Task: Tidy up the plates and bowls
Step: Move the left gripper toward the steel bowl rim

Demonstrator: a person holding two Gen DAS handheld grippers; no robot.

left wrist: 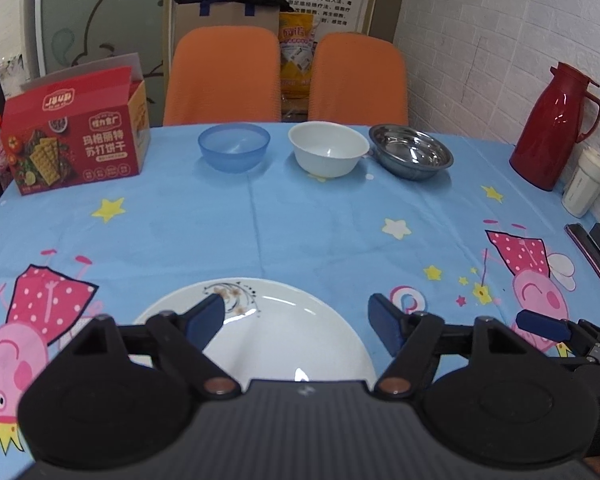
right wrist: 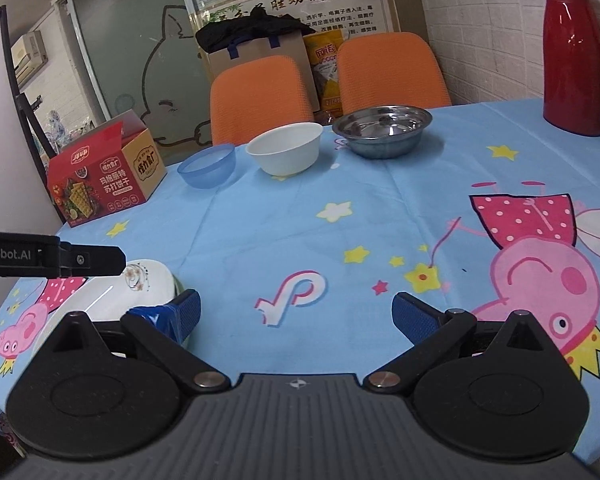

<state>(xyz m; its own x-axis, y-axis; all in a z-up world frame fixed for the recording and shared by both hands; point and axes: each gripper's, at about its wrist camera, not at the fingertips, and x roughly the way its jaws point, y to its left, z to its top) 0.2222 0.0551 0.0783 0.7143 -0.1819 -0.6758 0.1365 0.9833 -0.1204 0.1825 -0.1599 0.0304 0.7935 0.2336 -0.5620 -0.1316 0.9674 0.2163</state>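
Observation:
A white plate (left wrist: 284, 344) with a small flower print lies on the blue cartoon tablecloth at the near edge. My left gripper (left wrist: 296, 318) hovers over it, open: the left pad is above the plate and the right pad is past its right rim. In the right wrist view the same plate (right wrist: 100, 300) sits at the lower left, with a green rim showing under it. My right gripper (right wrist: 300, 314) stands open over bare cloth just right of the plate. A blue plastic bowl (left wrist: 234, 148), a white bowl (left wrist: 328, 148) and a steel bowl (left wrist: 412, 156) stand in a row at the far edge.
A red cracker box (left wrist: 76, 136) stands at the far left. A red thermos jug (left wrist: 552, 124) and a white cup (left wrist: 586, 184) are by the brick wall on the right, with dark flat items (left wrist: 592, 252) nearer. Two orange chairs (left wrist: 224, 76) are behind the table.

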